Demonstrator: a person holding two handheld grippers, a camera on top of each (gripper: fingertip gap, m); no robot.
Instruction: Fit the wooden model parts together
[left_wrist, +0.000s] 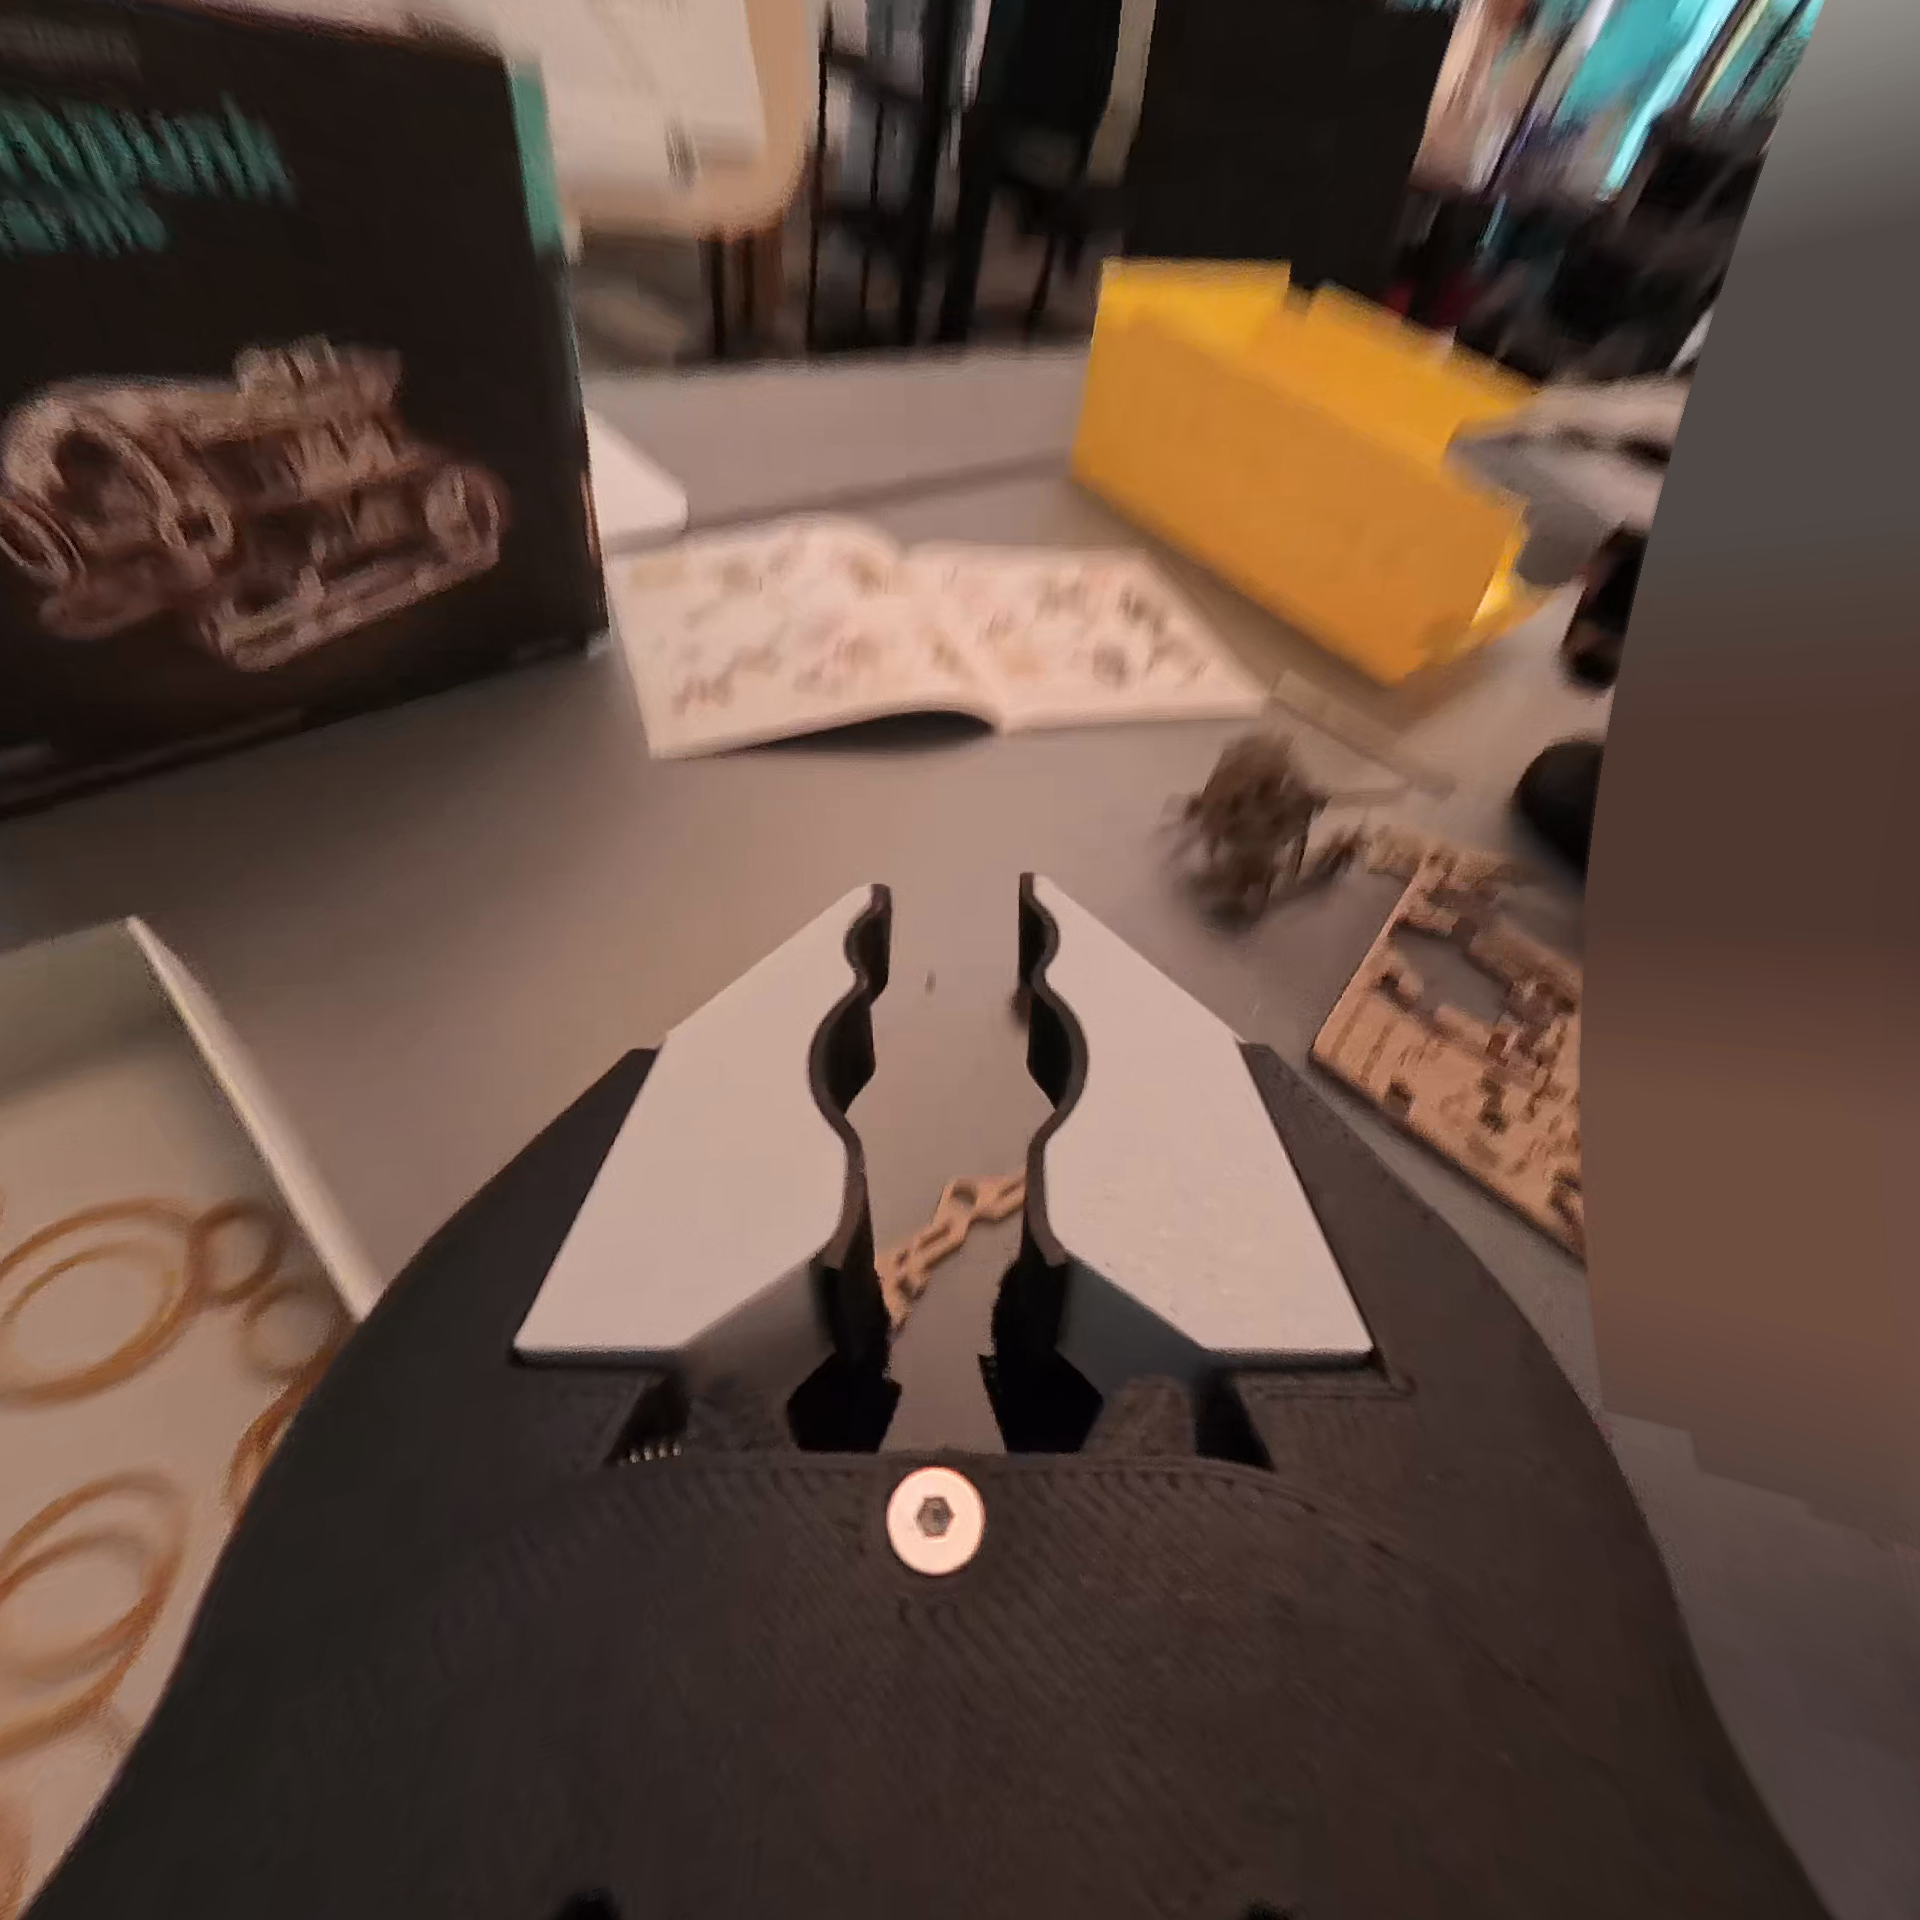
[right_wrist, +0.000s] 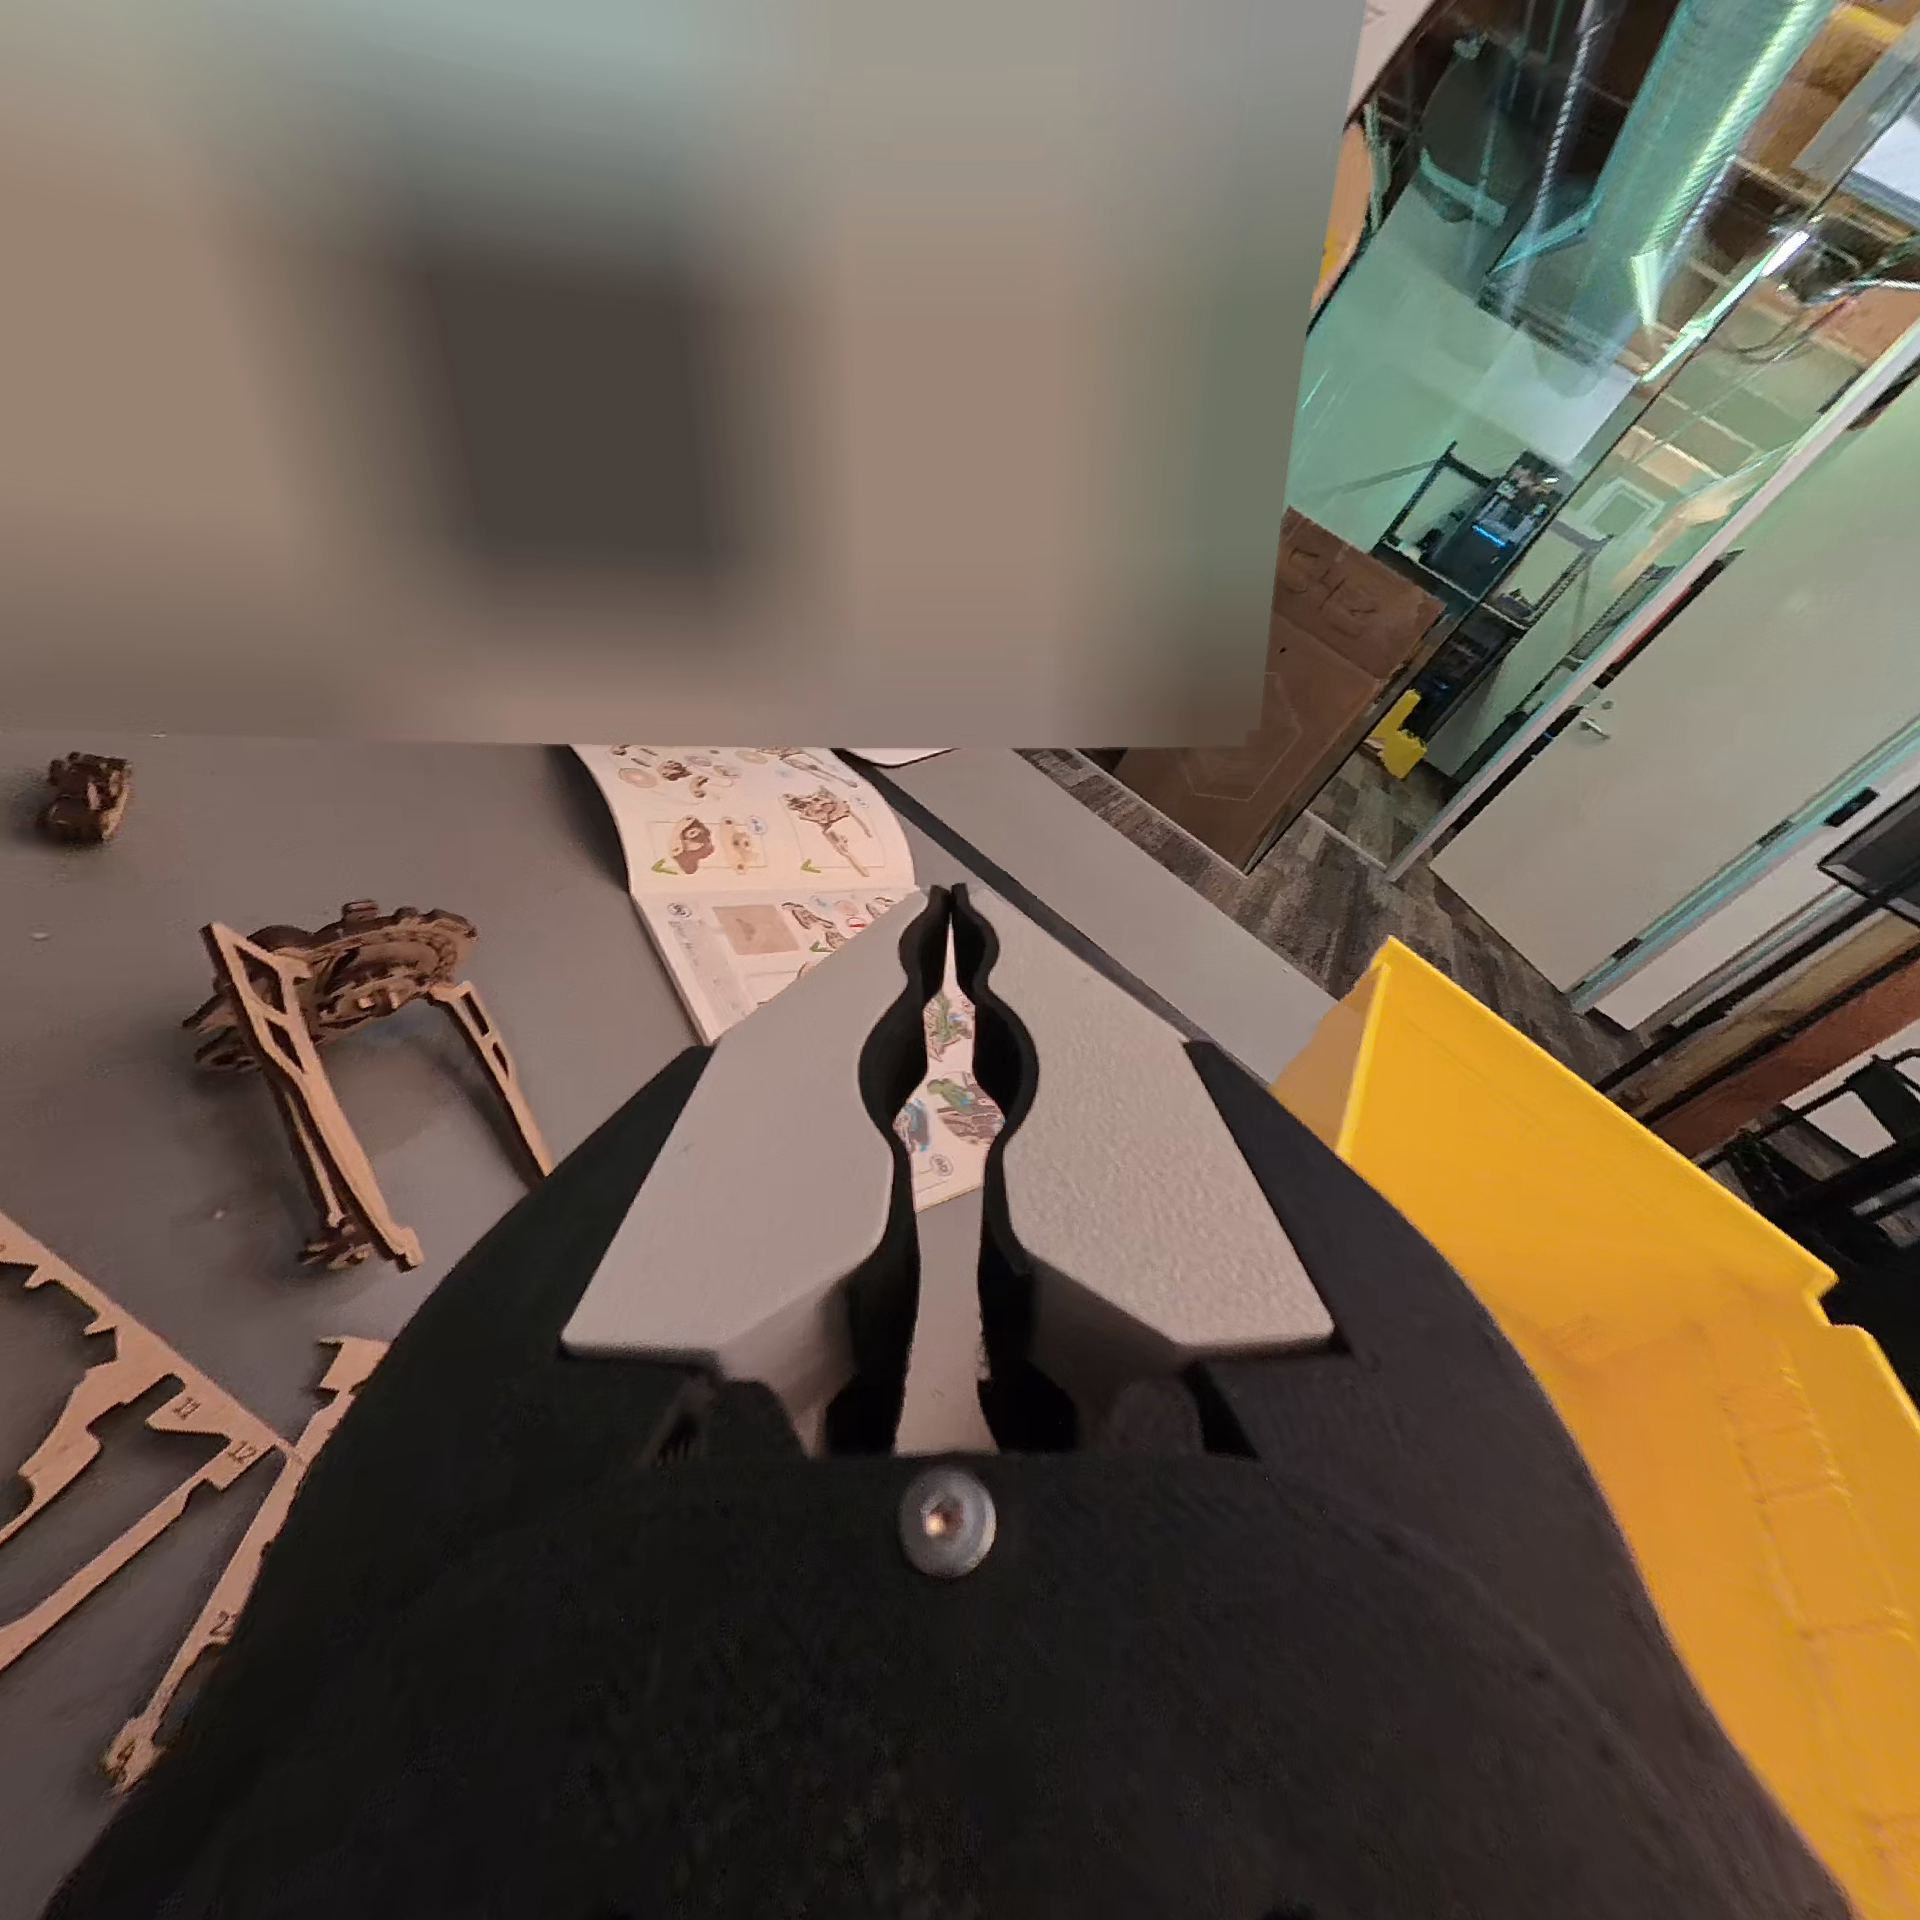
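Left gripper (left_wrist: 954, 902): jaws parted by a narrow gap, nothing held. Right gripper (right_wrist: 952, 891): tips closed together, nothing seen between them.

The half-built model (right_wrist: 343, 1049) stands on the table (right_wrist: 312, 831) at 10 o'clock of the right gripper, well apart; in the left view it is blurred at 2 o'clock. Part sheets (right_wrist: 114, 1423) lie flat at 8 o'clock in the right view. A chain-like wooden piece (left_wrist: 956, 1236) is seen low between the left fingers, on the table, not gripped.

Risks, as judged: the model stands on thin legs and is easily tipped by a sideways nudge; thin plywood tabs can be snapped by a hard squeeze; a misaligned push can crack a slot. The blurred left view suggests fast motion, so a grasp can be missed.

Surface: flat grey table, cluttered. Booklet (left_wrist: 914, 634) open at 12 o'clock, yellow bin (right_wrist: 1621, 1351) at 3 o'clock of the right gripper, kit box (left_wrist: 270, 416) at 10 o'clock and rubber bands (left_wrist: 114, 1288) in a tray at 8 o'clock of the left. Room: glass partitions, shelving.
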